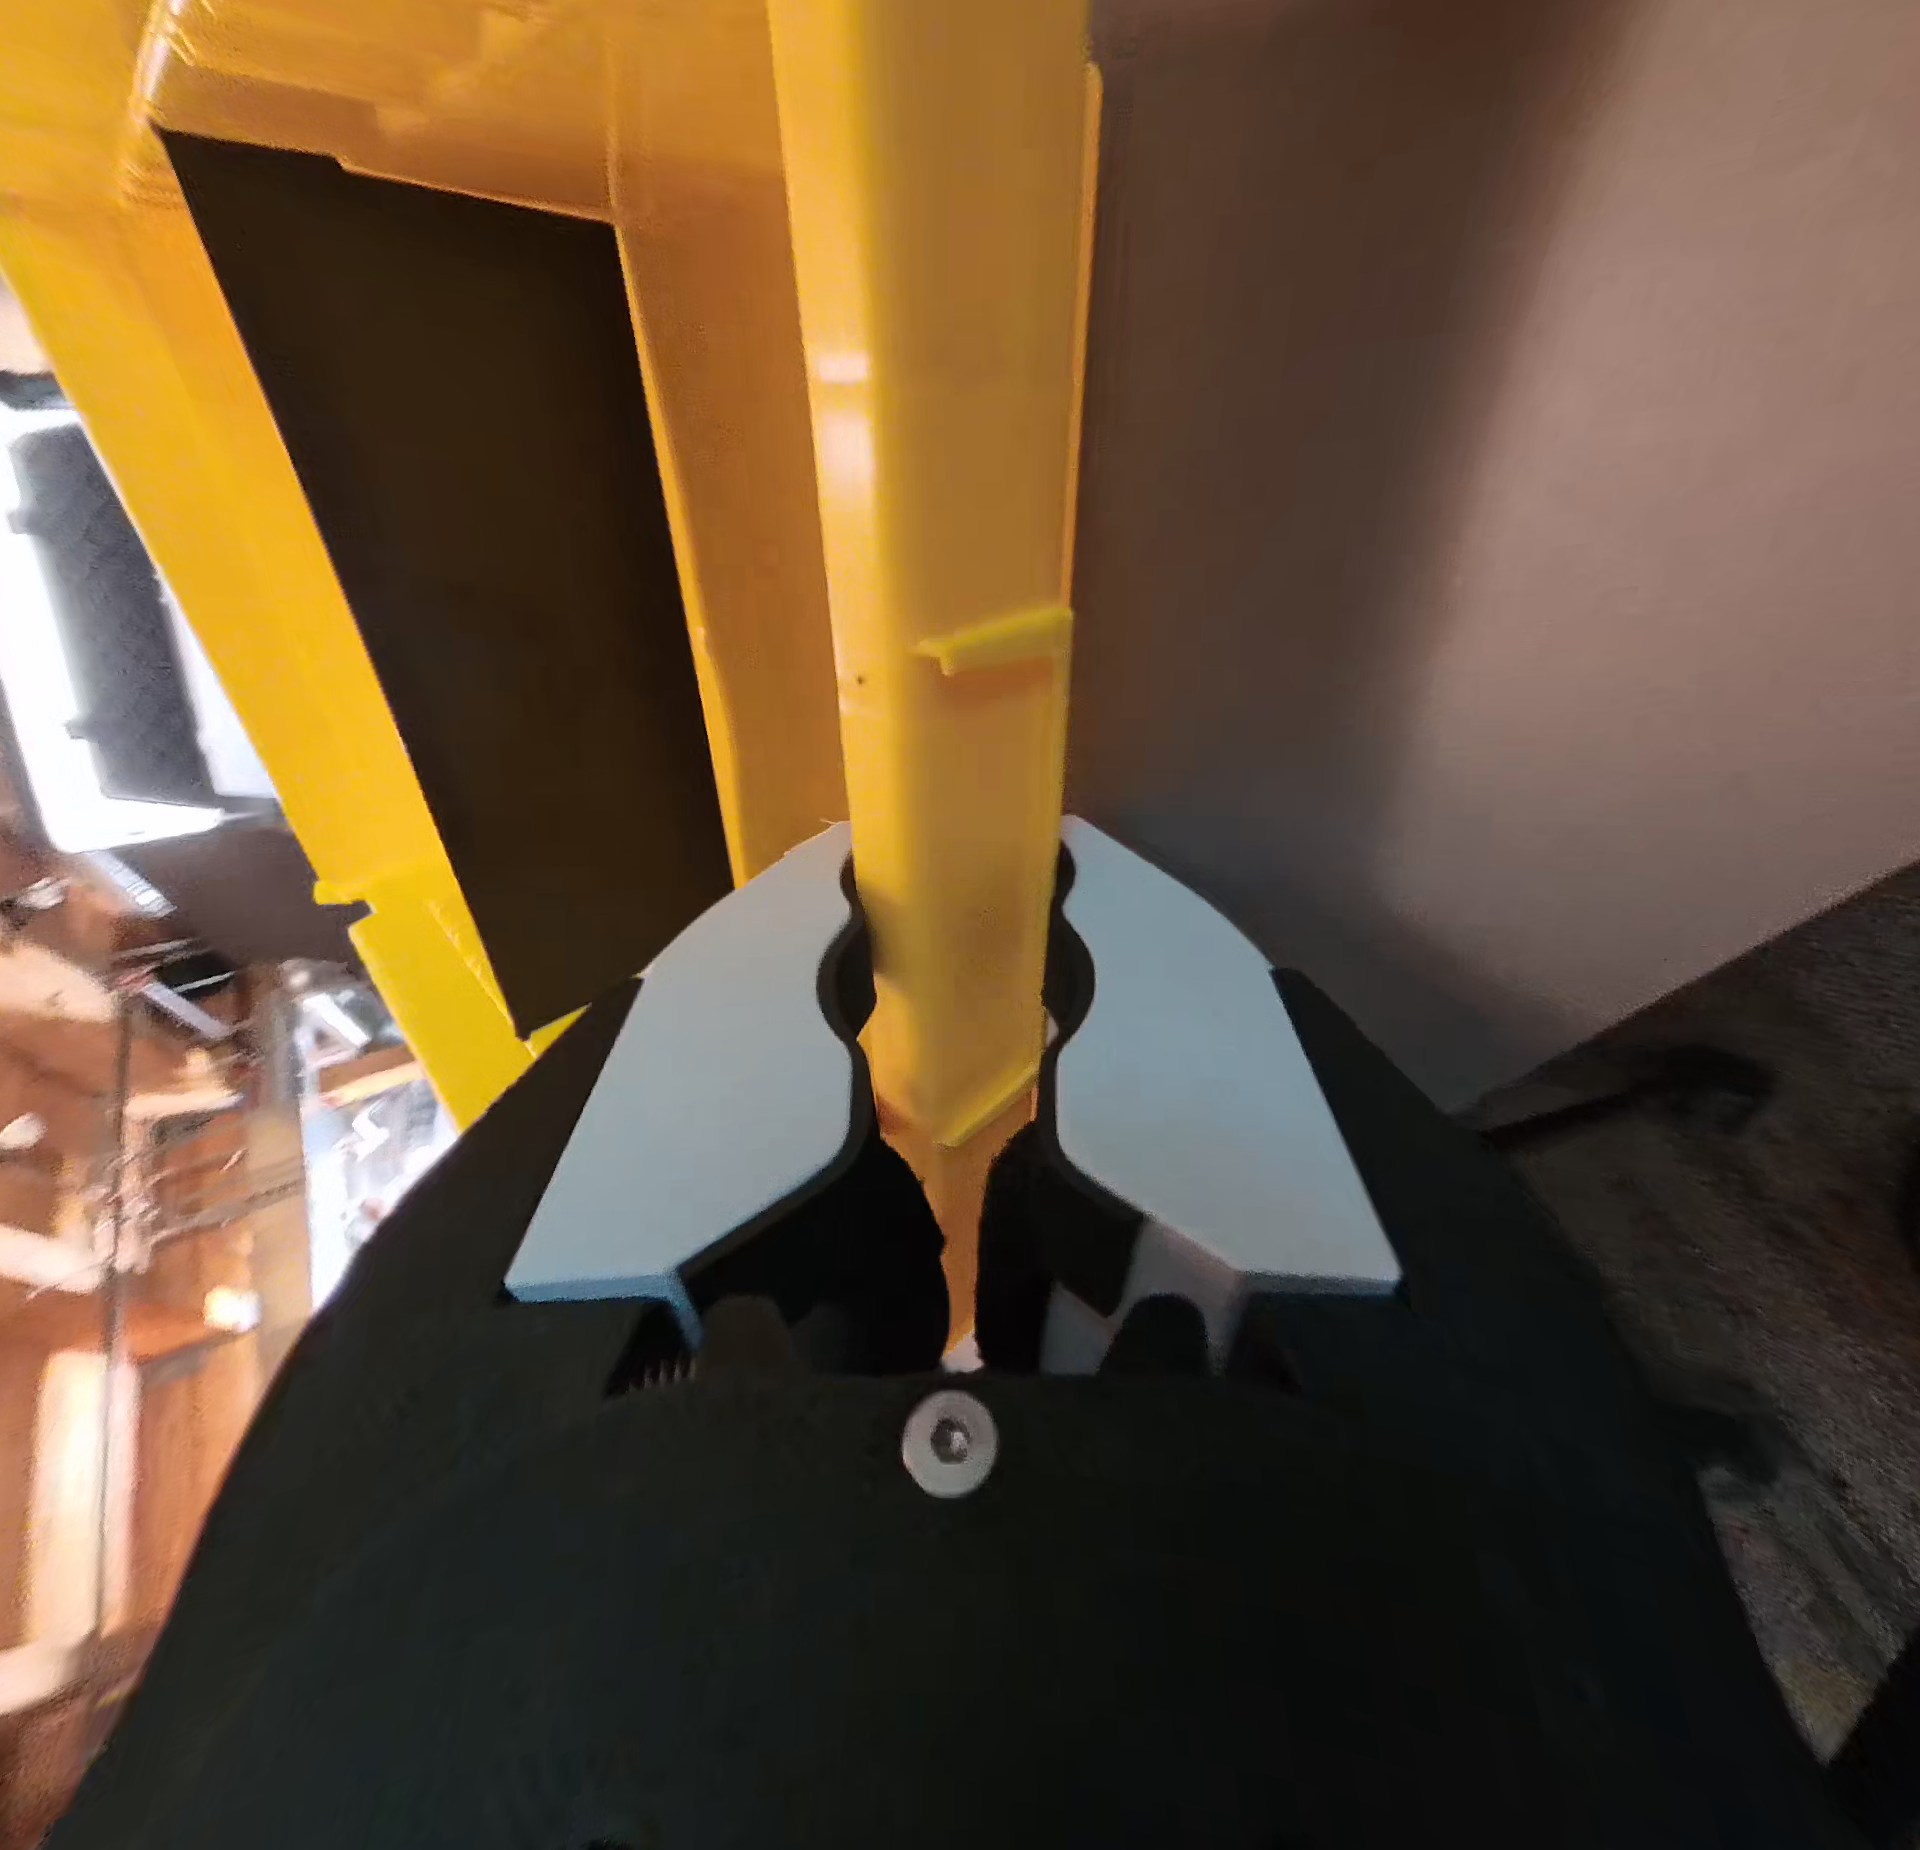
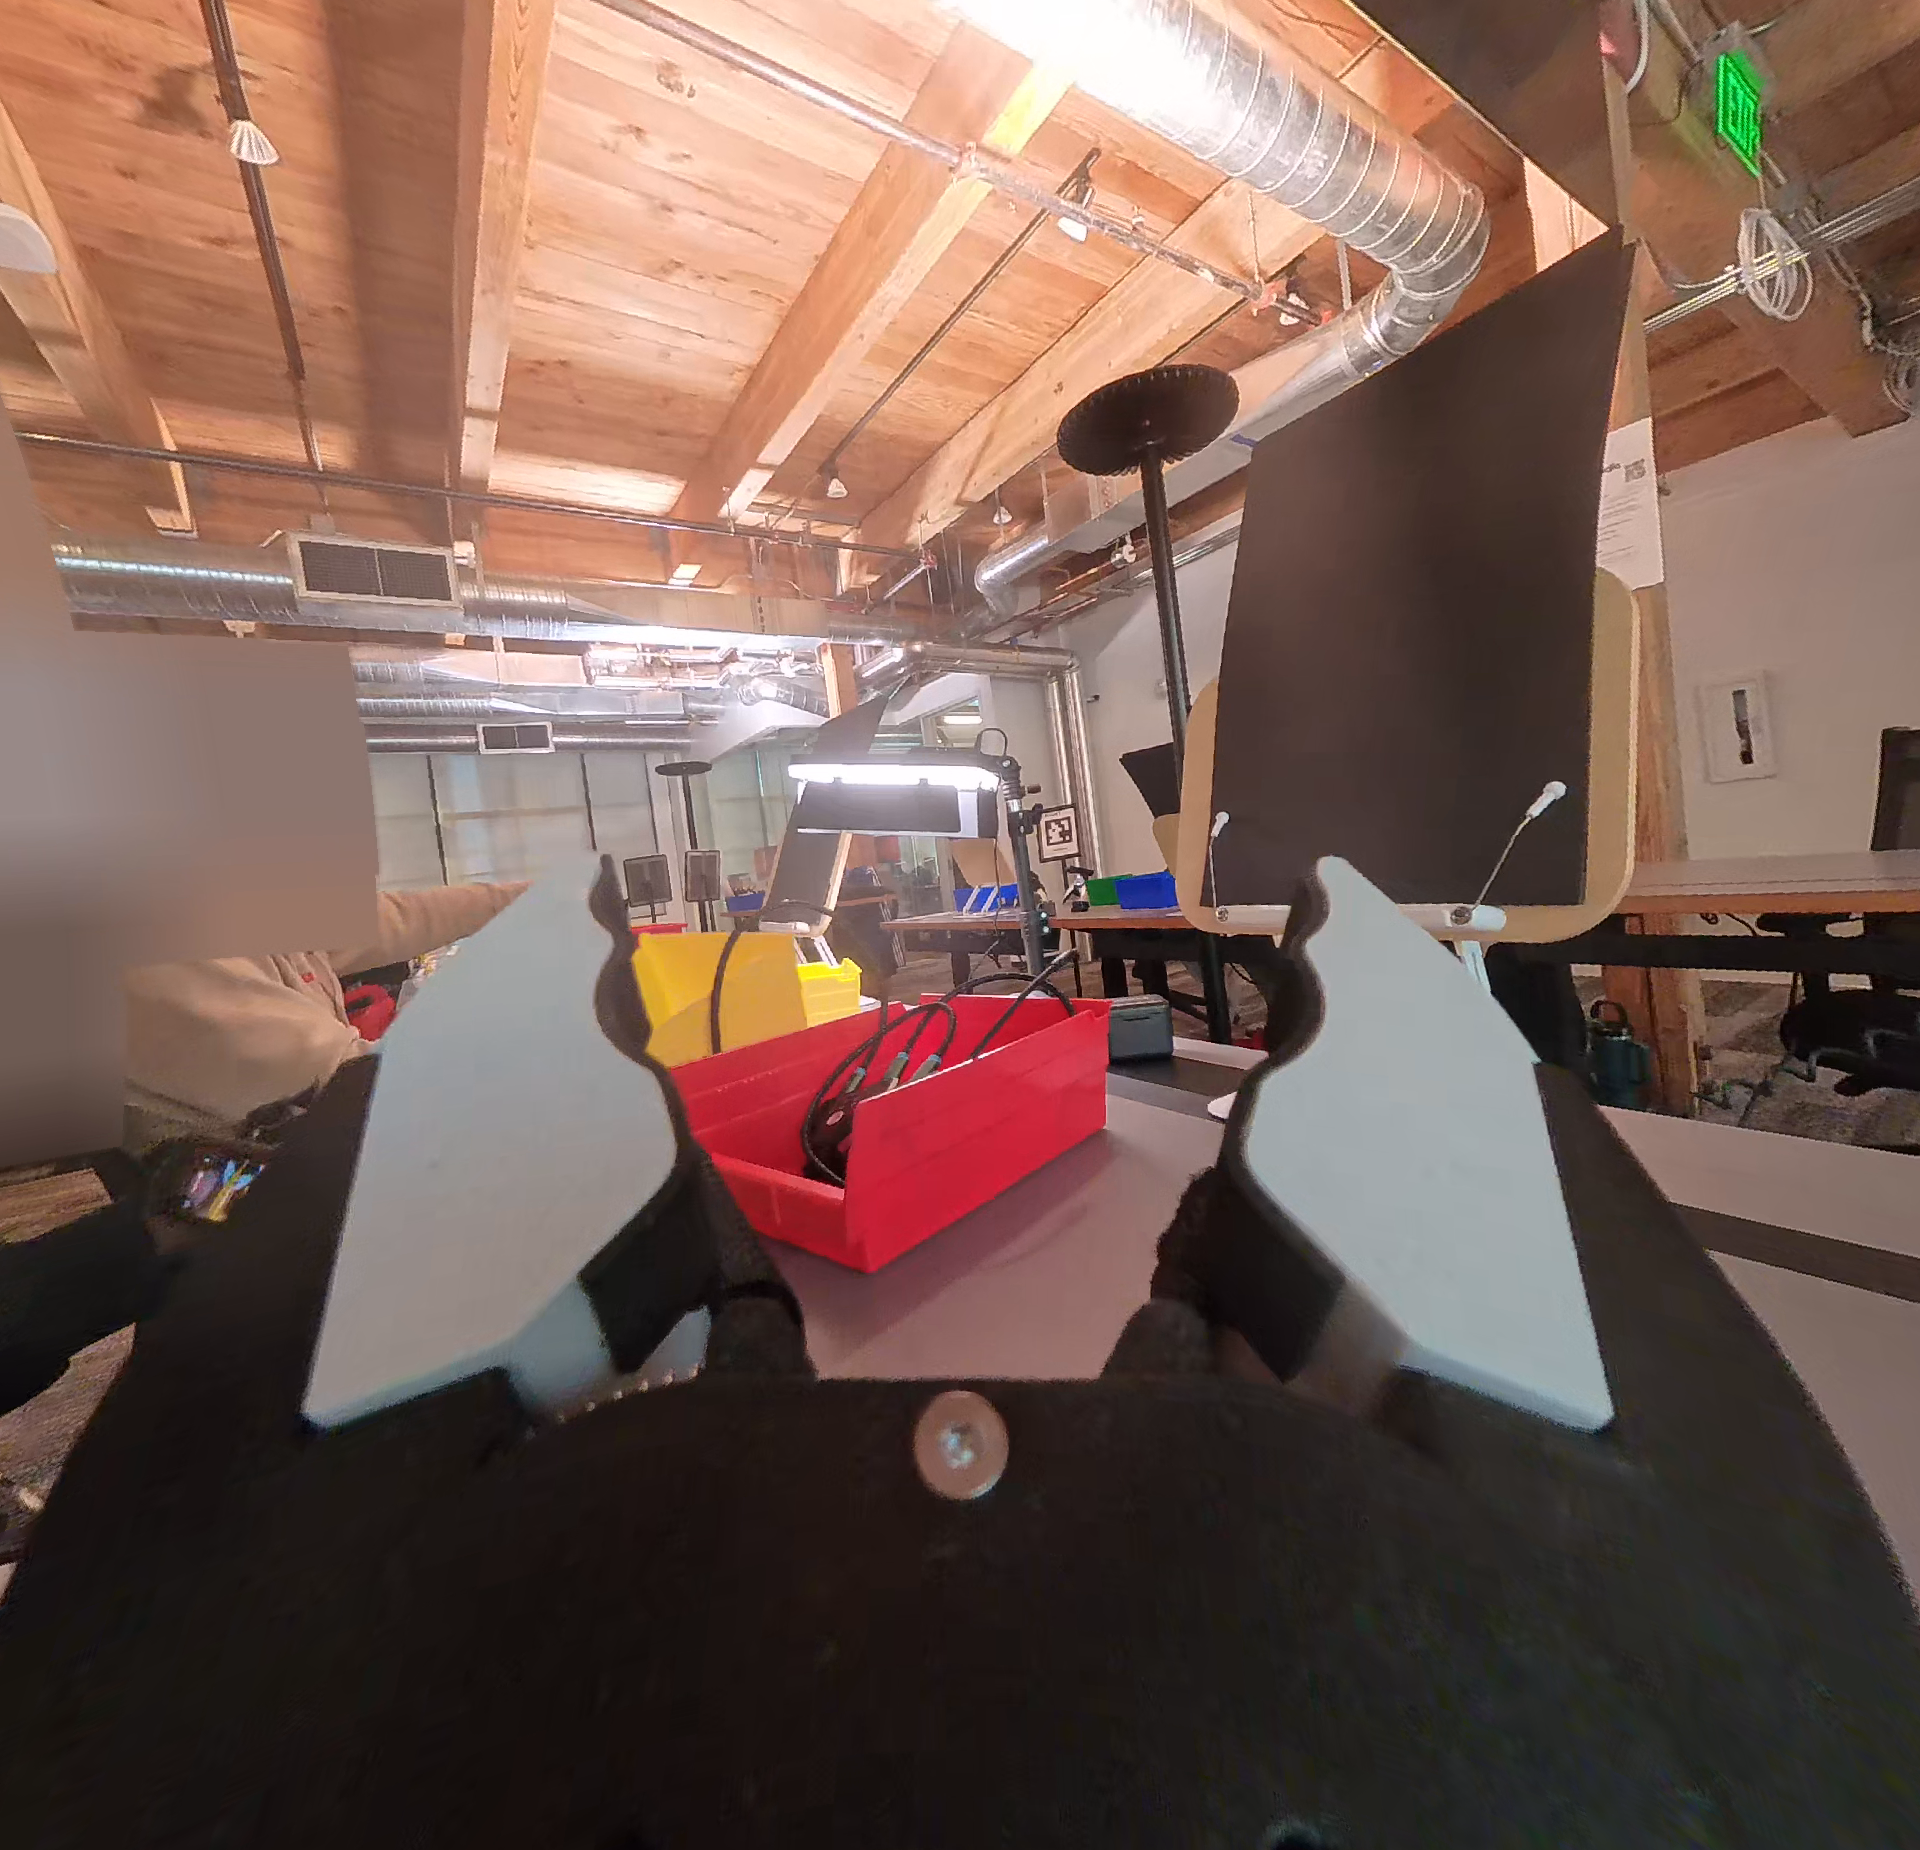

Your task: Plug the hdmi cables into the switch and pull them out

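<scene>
In the left wrist view, the left gripper [image 1: 956, 979] is pinching the thin smooth wall of a yellow plastic bin [image 1: 935, 574] between its two pale, wavy-edged fingers [image 1: 727, 1094]; the wall is running toward 12 o'clock, and the bin's dark inside is showing at 10 o'clock.

Only the right wrist view is showing the cables. There the right gripper [image 2: 961, 969] is holding its two fingers [image 2: 499, 1156] spread wide with nothing between them. Beyond, at 12 o'clock, one red plastic bin [image 2: 966, 1135] is sitting on the grey table [image 2: 987, 1281], with thin black hdmi cables [image 2: 894, 1052] looping inside. I cannot tell the switch. Farther off, two yellow bins [image 2: 717, 990] are standing.
</scene>
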### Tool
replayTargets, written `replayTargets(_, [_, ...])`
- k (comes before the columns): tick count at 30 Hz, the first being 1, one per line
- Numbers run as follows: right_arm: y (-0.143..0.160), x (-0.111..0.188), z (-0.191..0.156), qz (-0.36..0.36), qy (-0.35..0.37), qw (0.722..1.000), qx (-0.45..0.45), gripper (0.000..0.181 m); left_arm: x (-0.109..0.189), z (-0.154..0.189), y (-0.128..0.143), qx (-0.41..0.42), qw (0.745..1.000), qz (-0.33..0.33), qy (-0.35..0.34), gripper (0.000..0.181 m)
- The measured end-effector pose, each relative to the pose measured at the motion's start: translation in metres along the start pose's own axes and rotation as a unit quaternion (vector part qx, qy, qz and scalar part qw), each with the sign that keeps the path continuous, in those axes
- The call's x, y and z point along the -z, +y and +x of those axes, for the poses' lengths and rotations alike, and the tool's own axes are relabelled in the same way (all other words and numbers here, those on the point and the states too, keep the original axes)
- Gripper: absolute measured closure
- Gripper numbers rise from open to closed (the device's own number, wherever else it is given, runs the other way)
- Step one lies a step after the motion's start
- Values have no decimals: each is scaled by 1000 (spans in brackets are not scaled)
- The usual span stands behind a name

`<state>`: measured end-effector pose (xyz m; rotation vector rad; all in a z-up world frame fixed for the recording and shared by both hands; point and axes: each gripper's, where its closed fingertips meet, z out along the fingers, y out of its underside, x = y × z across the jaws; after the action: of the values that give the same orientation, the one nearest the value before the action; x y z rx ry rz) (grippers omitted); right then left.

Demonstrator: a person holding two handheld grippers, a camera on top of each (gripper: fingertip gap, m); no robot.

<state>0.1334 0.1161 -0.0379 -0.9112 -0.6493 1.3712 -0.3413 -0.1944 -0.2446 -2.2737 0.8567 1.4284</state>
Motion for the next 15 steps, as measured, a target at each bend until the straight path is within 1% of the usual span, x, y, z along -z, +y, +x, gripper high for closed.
replayTargets(4, [3,1,1,-1,3,1000,-2,64,7,-20,13,-24,998,-55,-30,152])
replayTargets(7, [8,1,3,-14,8,1000,8,64,17,-37,11,-2,997,-52,-55,152])
replayTargets(10, [12,1,3,-23,11,1000,18,64,33,-62,12,-3,992,-71,-102,152])
replayTargets(12, [16,2,3,-30,13,999,24,64,43,-79,6,-8,988,-76,-135,152])
replayTargets(15, [22,5,7,-37,24,998,35,64,60,-105,-19,-17,983,-42,-176,152])
